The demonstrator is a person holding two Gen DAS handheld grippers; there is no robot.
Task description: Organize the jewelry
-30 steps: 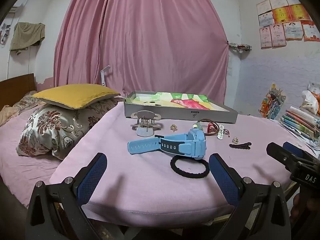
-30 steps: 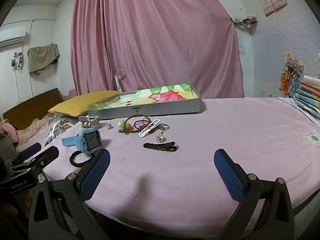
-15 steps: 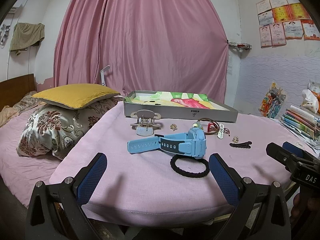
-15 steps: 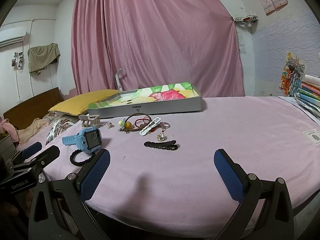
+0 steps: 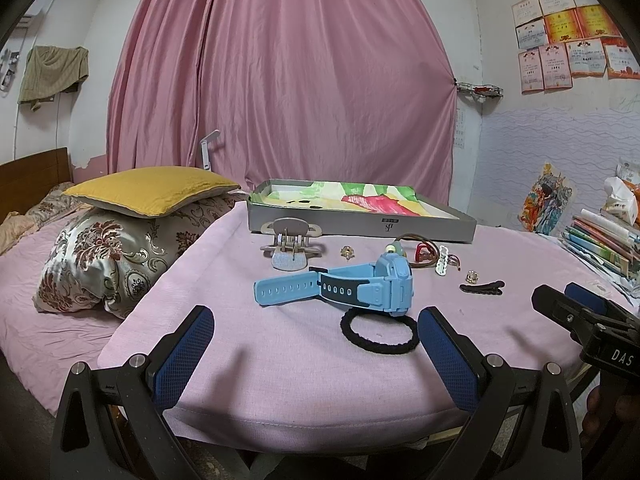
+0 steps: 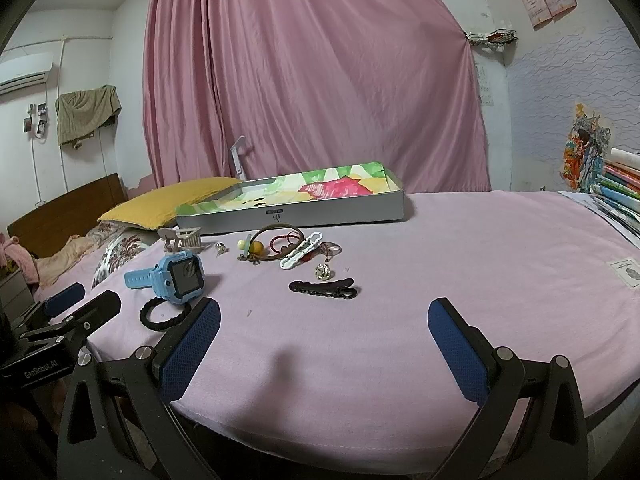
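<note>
Both grippers are being held wide open at the near edge of the pink-clothed table (image 5: 280, 360), nothing gripped: left gripper (image 5: 316, 344), right gripper (image 6: 324, 340). The light-blue plastic watch (image 5: 360, 284) is being seen strap-side in the left view, its dark screen (image 6: 186, 274) being shown only in the right view. The black fabric hair tie (image 5: 378, 330) is lying against the watch. The black scalloped hair clip (image 6: 322, 290), white chain-shaped clip (image 6: 300, 256) and beaded cord bracelets (image 6: 272, 244) are lying mid-table, well apart from the fingers. The grey claw clip (image 5: 290, 244) is sitting just before the grey shallow box with colourful lining (image 5: 360, 220).
</note>
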